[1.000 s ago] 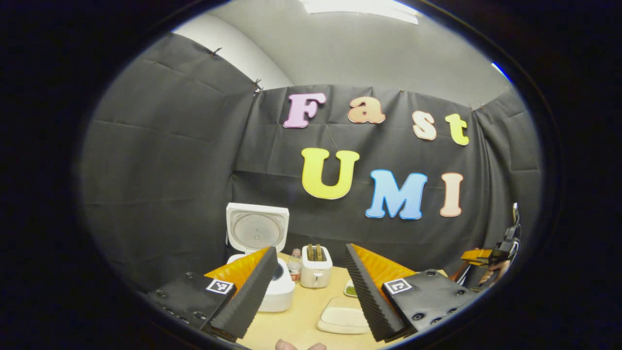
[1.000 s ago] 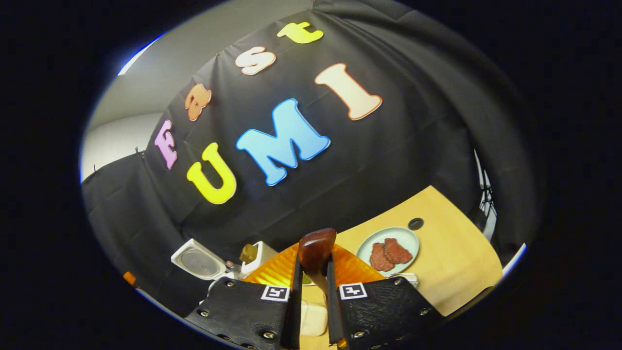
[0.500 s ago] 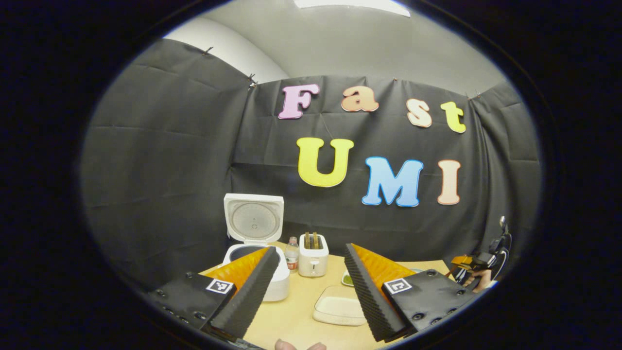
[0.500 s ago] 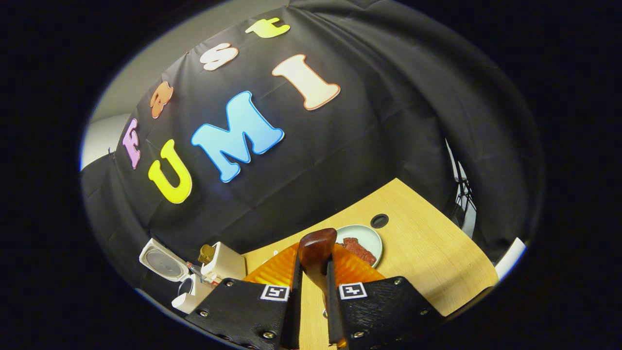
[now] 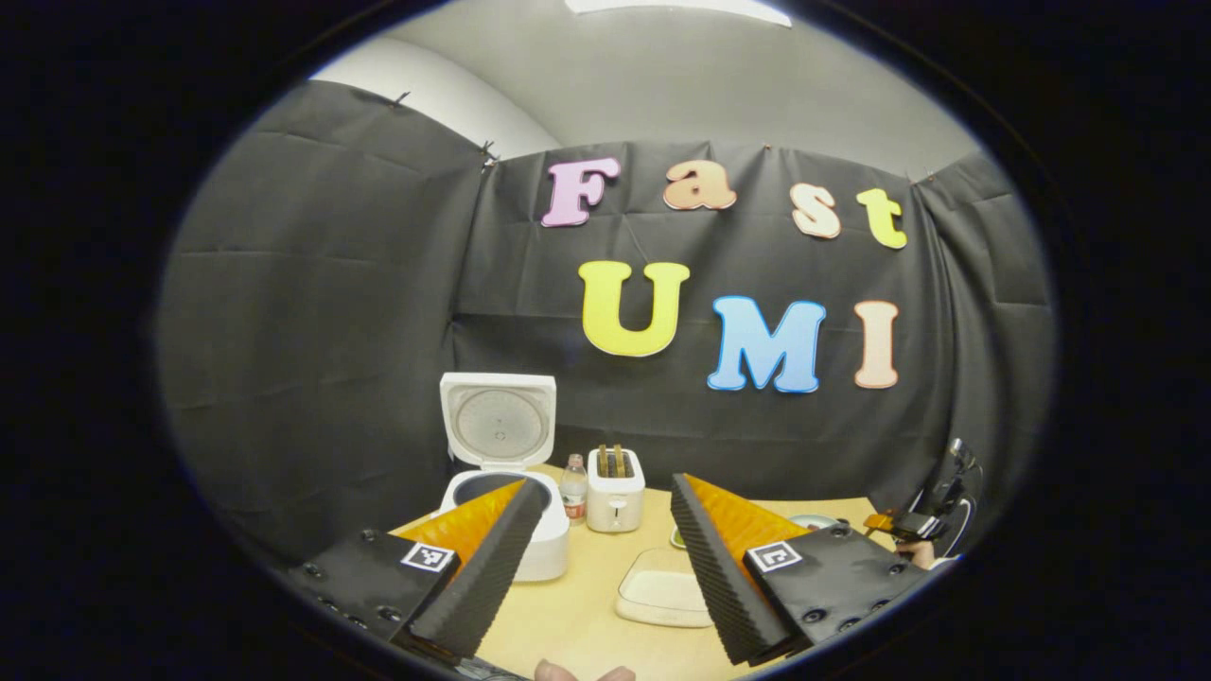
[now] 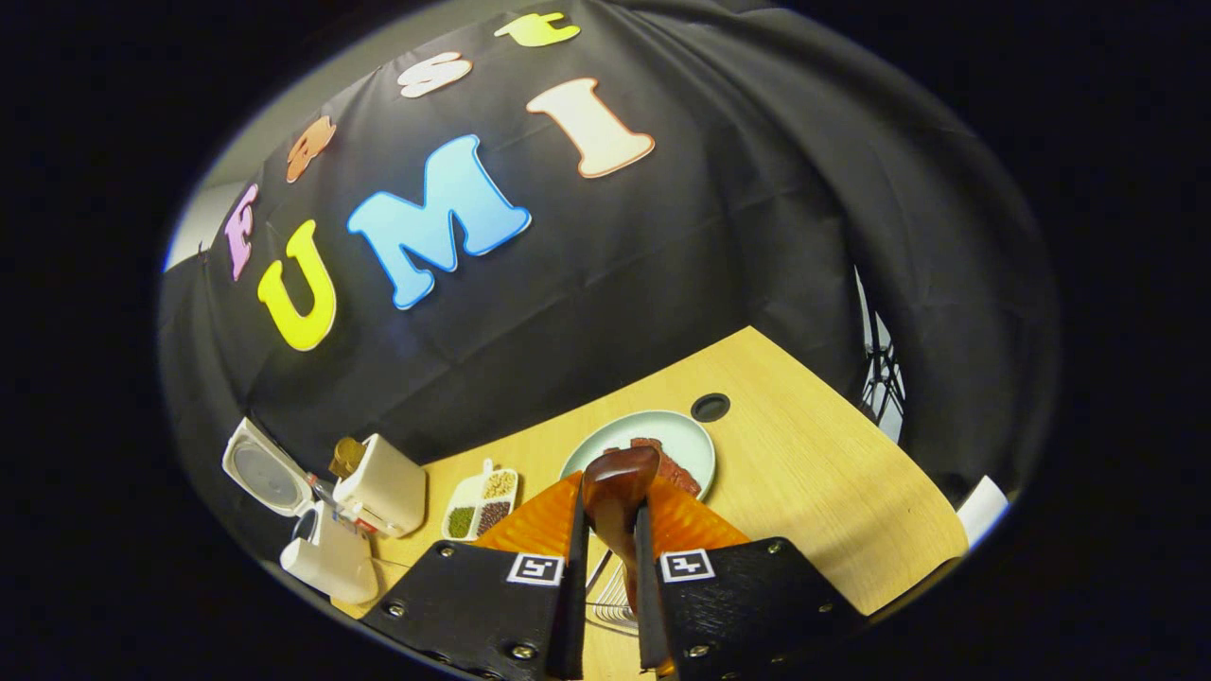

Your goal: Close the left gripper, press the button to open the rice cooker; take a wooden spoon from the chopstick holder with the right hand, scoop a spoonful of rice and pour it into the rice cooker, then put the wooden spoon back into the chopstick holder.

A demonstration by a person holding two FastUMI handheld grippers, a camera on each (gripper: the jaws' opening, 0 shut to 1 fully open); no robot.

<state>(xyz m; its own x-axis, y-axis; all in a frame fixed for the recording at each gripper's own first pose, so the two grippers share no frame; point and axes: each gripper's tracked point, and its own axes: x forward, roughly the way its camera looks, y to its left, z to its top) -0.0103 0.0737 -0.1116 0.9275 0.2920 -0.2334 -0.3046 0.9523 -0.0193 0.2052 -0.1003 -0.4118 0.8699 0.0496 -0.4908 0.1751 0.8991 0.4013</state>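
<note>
In the left gripper view the white rice cooker [image 5: 539,544] stands at the table's back left with its lid [image 5: 499,421] raised. My left gripper [image 5: 604,484] hangs open above the table's near side, nothing between its fingers. My right gripper [image 6: 610,501] is shut on the wooden spoon [image 6: 617,478], whose rounded dark brown end sticks up between the fingers. Below it, between the fingers, shows a wire holder [image 6: 610,596]. The rice cooker [image 6: 326,560] lies far to the left in the right gripper view. The right gripper [image 5: 910,523] appears small at the far right of the left gripper view.
A white toaster [image 5: 615,487] and a small bottle [image 5: 573,487] stand beside the cooker. A white dish [image 5: 662,596] lies mid-table. The right gripper view has a plate of meat [image 6: 686,435], a compartment dish of grains [image 6: 482,501] and a cable hole [image 6: 710,407].
The right gripper has swung with the spoon still held; the plate now sits just beyond its tips and the grain dish has come into view. The left gripper stays open, drifting slightly.
</note>
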